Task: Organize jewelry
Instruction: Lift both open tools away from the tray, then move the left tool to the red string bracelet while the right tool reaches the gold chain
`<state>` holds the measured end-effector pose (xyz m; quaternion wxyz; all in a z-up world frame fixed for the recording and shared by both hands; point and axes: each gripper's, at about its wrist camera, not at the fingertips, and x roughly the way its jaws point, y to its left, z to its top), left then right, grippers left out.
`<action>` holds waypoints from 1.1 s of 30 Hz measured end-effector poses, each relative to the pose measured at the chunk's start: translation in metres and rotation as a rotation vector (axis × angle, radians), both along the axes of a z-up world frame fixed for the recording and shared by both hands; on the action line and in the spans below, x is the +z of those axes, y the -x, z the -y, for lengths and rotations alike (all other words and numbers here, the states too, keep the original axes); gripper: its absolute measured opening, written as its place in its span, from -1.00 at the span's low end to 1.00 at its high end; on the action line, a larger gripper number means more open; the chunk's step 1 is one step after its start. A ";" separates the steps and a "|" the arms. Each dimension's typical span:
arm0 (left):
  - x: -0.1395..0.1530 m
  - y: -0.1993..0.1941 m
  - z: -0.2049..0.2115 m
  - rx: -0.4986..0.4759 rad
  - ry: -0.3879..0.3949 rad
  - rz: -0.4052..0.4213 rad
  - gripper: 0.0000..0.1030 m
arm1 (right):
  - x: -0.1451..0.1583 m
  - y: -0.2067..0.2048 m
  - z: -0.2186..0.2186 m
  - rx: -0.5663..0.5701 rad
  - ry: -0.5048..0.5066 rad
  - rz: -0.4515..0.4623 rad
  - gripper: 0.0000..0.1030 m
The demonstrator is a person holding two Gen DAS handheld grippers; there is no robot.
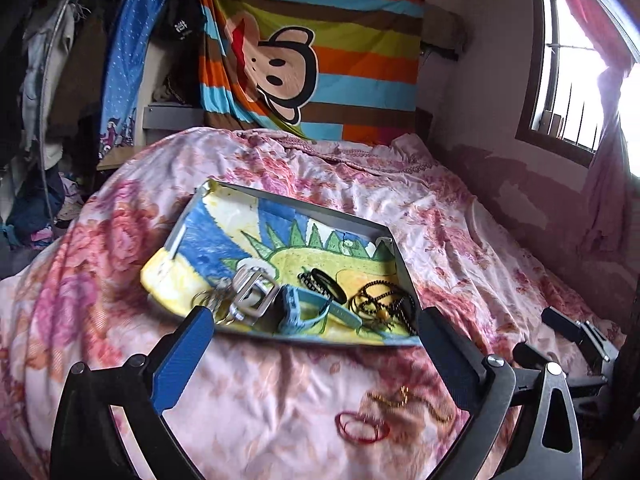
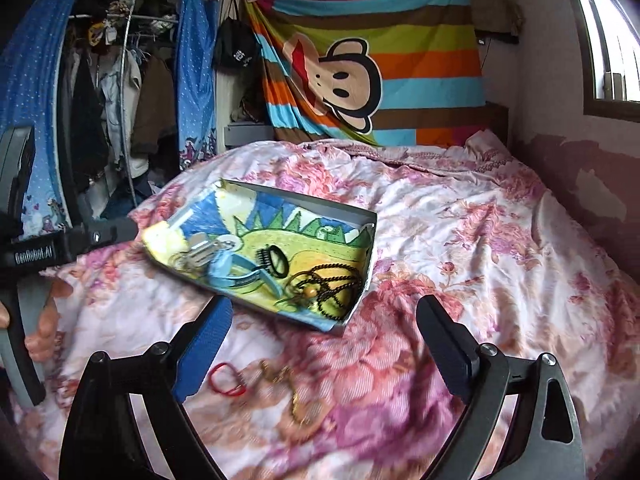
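Note:
A shallow grey tray lined with a dinosaur-print cloth lies on the floral bed. In it are a silver buckle, a light-blue watch strap, black hair ties and a black bead necklace. On the bedspread in front of the tray lie a red band and a gold chain. My left gripper is open and empty just before the tray. My right gripper is open and empty above the chain.
The pink floral bedspread covers the whole bed. A striped monkey-print cloth hangs at the headboard. A clothes rack stands at the left, a window at the right. The right gripper's body shows at the left view's right edge.

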<state>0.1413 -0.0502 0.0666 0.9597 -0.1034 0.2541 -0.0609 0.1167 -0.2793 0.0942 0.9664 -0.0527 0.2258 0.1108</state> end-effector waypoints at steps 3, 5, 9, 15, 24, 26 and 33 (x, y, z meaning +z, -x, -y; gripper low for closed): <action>-0.001 0.030 -0.006 0.012 -0.018 0.009 1.00 | 0.008 0.029 0.001 0.013 -0.010 0.011 0.76; -0.003 0.048 -0.009 0.018 -0.030 0.009 1.00 | 0.009 0.051 0.002 0.018 -0.017 0.011 0.76; -0.013 0.085 -0.012 0.016 -0.056 -0.003 1.00 | 0.003 0.082 0.004 0.028 -0.022 -0.012 0.76; -0.031 0.120 -0.012 0.008 -0.116 -0.019 1.00 | -0.022 0.113 0.008 0.007 -0.016 -0.049 0.76; -0.061 0.128 -0.009 0.016 -0.123 -0.110 1.00 | -0.065 0.115 0.013 -0.021 0.021 -0.111 0.76; -0.068 0.127 -0.010 0.023 -0.123 -0.122 1.00 | -0.071 0.113 0.014 -0.019 0.017 -0.133 0.76; -0.080 0.121 -0.014 0.040 -0.079 -0.177 1.00 | -0.083 0.108 0.017 -0.037 0.012 -0.169 0.76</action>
